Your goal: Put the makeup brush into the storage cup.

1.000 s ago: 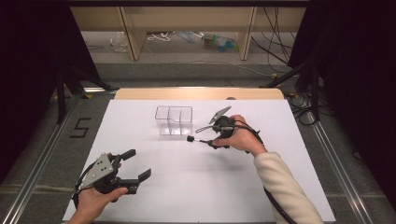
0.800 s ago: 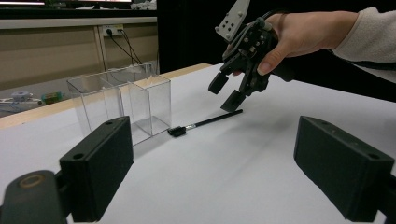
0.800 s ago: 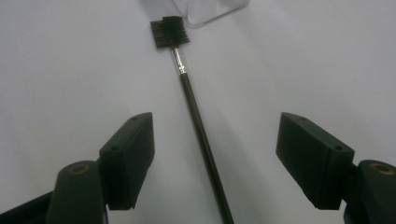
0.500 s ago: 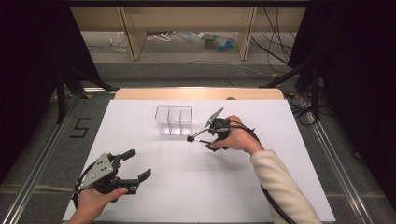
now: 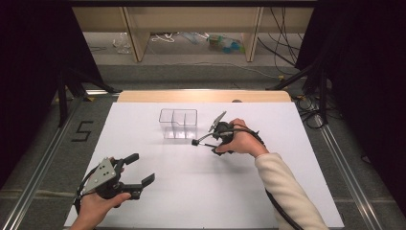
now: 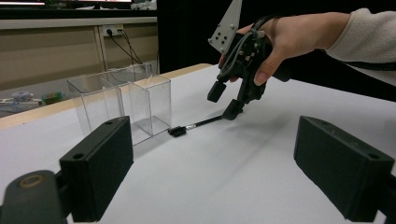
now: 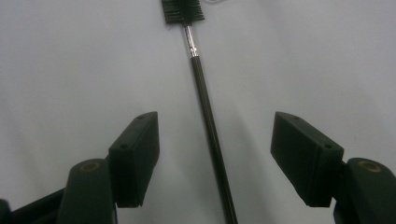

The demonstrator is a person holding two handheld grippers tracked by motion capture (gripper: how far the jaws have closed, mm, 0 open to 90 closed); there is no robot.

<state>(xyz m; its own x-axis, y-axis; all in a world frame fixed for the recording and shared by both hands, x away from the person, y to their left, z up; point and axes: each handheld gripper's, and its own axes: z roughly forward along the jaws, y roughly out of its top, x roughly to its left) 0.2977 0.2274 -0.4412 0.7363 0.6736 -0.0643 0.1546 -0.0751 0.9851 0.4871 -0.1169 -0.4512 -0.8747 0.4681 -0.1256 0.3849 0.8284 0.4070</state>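
Right claw (image 7: 212, 158) at frame centre, shifted slightly left toward clear plastic divided box (image 5: 178, 122), jaws just closing yet not pinching, straddling thin black-handled brush (image 7: 205, 107) flat on white tabletop (image 5: 206, 191). Grasp judged imminent. Left claw (image 5: 136, 168) open, idle lower left.

Only the clear box (image 5: 178, 123) stands just beyond the brush (image 5: 203, 139); the white table (image 5: 201, 187) nearer looks open.
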